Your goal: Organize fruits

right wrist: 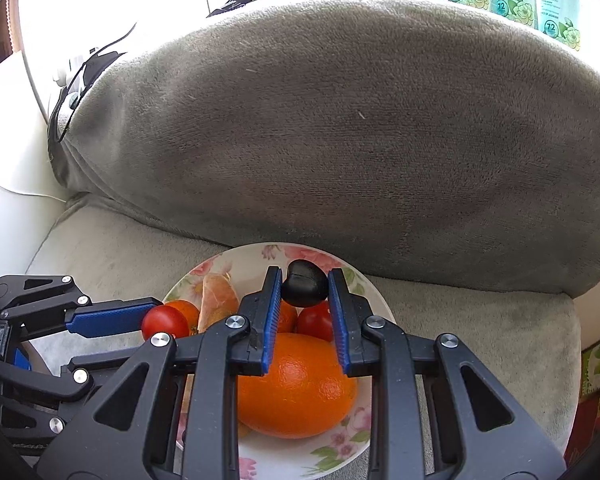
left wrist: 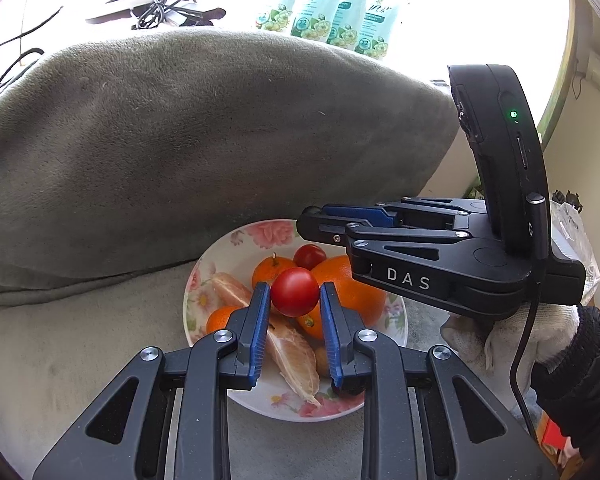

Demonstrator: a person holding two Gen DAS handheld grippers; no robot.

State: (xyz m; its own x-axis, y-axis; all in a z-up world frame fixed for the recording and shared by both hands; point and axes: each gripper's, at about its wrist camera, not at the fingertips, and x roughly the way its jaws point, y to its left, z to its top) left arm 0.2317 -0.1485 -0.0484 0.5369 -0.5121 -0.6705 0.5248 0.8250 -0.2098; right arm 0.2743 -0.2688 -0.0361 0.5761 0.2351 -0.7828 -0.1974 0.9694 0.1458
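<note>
The left tongs (left wrist: pixel 295 294) are pinching a small red tomato (left wrist: pixel 295 291) between their blue pads, holding it just above the floral plate (left wrist: pixel 204 264), which is sitting on a grey sofa cushion (left wrist: pixel 80 344) rather than a table. The right tongs (right wrist: pixel 304 286) are gripping a small dark, nearly black fruit (right wrist: pixel 304 289) over the far side of the same plate. On the plate are lying a large orange (right wrist: pixel 296 388), smaller mandarins (left wrist: pixel 271 270), peeled citrus segments (left wrist: pixel 296 354) and another red tomato (right wrist: pixel 315 322).

The tomato is probably light, smooth and thin-skinned, so it is likely to slip or split under hard pressure; holding it across its widest middle, as the pads are doing, looks the safest choice. The dark fruit appears soft and slightly creased, so it should also be squeezed gently. The big orange looks heavier and firm, and probably wider than a comfortable span, so it would need a wide, centred grip. The peeled segments look fragile and moist, best taken lightly along their thick backs.
</note>
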